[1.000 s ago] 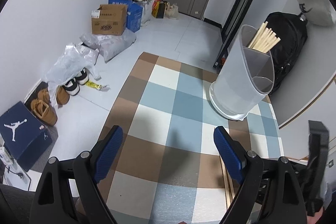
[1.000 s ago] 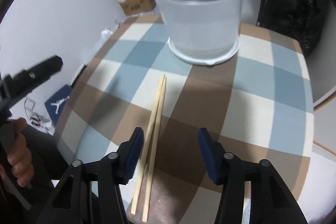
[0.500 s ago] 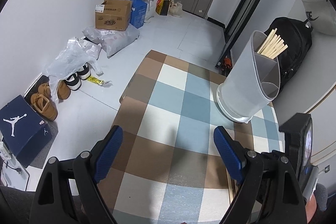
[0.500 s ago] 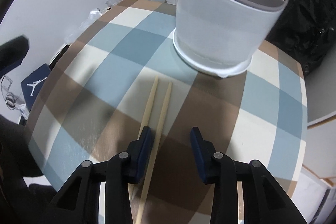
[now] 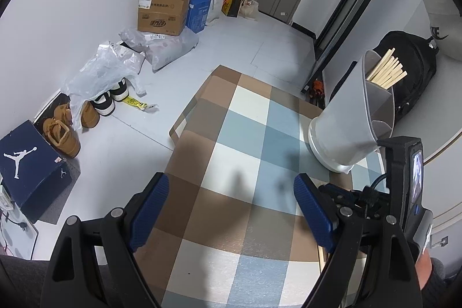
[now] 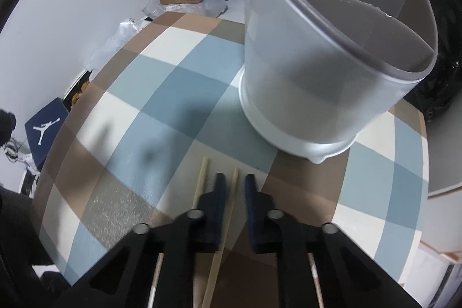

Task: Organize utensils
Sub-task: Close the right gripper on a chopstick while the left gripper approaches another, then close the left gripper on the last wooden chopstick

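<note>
Right gripper (image 6: 234, 188), jaws just closed, pinches one pale wooden chopstick (image 6: 228, 217); its twin (image 6: 201, 181) lies just left. Left gripper (image 5: 231, 207) gapes empty. The frosted plastic holder (image 6: 317, 71) ahead holds many chopsticks (image 5: 385, 73).

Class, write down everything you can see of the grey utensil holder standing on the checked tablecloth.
The utensil holder is a round tub of frosted, translucent grey plastic with a slanted rim, high at one side. An inner wall splits it into compartments. It stands upright on a wider white base that rests on the checked tablecloth. A bundle of pale wooden chopsticks leans in the high-sided compartment. Nothing else touches it.
</note>
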`<state>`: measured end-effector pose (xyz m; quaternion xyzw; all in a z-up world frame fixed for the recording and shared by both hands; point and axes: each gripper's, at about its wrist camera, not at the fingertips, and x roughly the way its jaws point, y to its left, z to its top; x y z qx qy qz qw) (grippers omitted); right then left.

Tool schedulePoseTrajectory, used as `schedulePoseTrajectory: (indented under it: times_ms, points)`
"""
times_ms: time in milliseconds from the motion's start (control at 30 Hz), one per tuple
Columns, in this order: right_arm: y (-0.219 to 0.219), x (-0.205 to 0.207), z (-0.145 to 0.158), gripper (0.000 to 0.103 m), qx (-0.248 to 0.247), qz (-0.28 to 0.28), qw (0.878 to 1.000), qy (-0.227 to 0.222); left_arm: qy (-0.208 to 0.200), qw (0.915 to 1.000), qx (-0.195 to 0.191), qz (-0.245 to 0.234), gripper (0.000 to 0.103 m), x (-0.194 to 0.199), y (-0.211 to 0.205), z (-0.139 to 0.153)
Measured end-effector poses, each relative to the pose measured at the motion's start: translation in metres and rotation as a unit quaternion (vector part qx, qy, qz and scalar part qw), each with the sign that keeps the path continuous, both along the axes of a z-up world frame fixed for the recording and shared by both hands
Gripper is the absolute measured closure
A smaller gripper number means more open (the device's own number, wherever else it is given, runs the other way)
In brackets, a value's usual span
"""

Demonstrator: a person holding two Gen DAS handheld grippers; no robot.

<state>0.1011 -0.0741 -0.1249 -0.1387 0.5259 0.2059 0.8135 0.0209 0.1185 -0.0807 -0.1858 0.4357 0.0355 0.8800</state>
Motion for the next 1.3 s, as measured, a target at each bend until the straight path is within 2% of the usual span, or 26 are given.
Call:
schedulePoseTrajectory:
  times_ms: [200,367,567,733,933,1267,1300]
  points:
    - [-0.02,-0.005,0.009,0.1,0.042,-0.022,0.999,-0.004,0.008,0.9998,0.008,-0.019,0.018,0.001,-0.005,-0.005]
    - [-0.048,-0.015,0.042,0.1,0.1,-0.045,0.994,-0.024,0.038,0.9979,0.002,-0.052,0.018,0.006,-0.018,-0.015]
    - [-0.085,-0.023,0.08,0.1,0.16,-0.066,0.984,-0.051,0.074,0.9932,0.016,-0.089,0.018,0.011,-0.043,-0.02]
    - [-0.107,-0.023,0.098,0.1,0.201,-0.084,0.974,-0.063,0.096,0.9885,0.012,-0.117,0.018,0.02,-0.061,-0.021]
    - [-0.133,-0.025,0.106,0.1,0.251,-0.108,0.96,-0.06,0.119,0.9837,0.007,-0.134,0.018,0.035,-0.084,-0.023]
    - [-0.175,-0.038,0.116,0.1,0.303,-0.132,0.941,-0.069,0.166,0.9755,0.038,-0.14,0.018,0.054,-0.108,-0.031]
    - [-0.179,-0.04,0.116,0.1,0.307,-0.133,0.94,-0.07,0.172,0.9744,0.039,-0.139,0.021,0.055,-0.11,-0.033]
